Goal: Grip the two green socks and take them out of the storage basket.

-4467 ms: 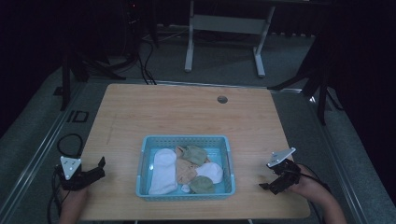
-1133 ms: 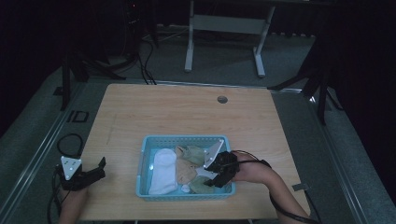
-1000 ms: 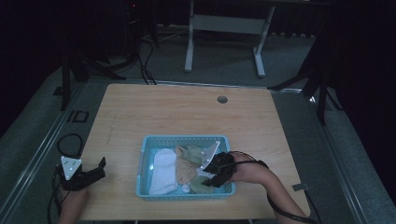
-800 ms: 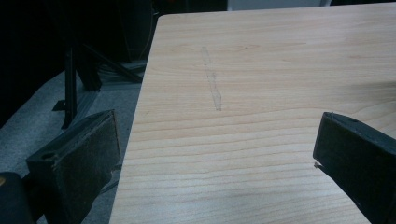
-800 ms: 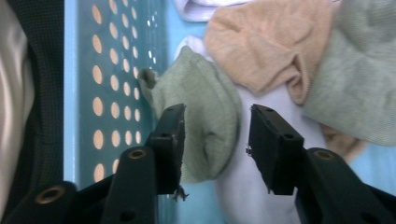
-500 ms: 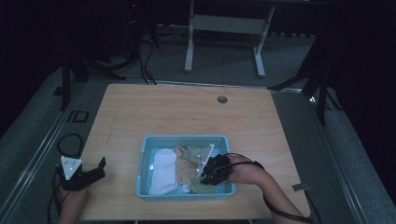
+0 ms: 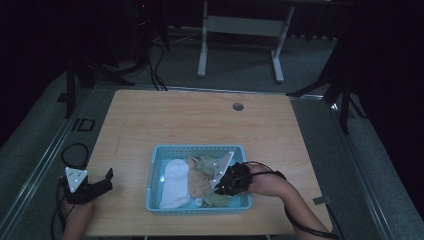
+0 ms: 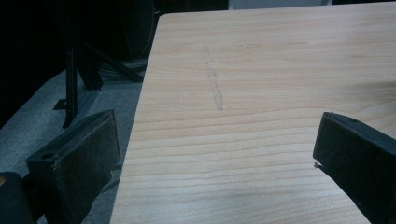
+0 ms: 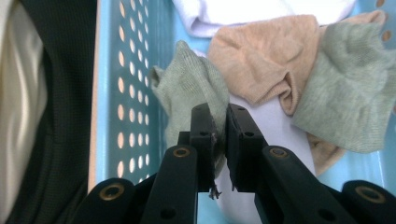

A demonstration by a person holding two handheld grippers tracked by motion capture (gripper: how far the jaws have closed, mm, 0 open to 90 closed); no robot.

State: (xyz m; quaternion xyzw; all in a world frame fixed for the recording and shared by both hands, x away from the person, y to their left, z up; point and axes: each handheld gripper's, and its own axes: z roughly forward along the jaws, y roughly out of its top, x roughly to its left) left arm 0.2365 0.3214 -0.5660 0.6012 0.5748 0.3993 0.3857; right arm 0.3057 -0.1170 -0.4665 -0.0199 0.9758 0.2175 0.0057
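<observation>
My right gripper [image 9: 217, 126] has just squeezed shut on a green sock [image 9: 189, 86] in the blue basket [image 9: 109, 93], lower middle of the frame.

High view sits above the person's side of the table [image 7: 200, 120], looking forward and down, far enough to take in the whole top and the blue basket [image 7: 155, 170]. Left gripper view rides low and close, looking along its jaws across bare wood near the table's edge. Right gripper view is right down inside the basket, with cloth pressed up against its jaws. It shares that basket with the high view.
</observation>
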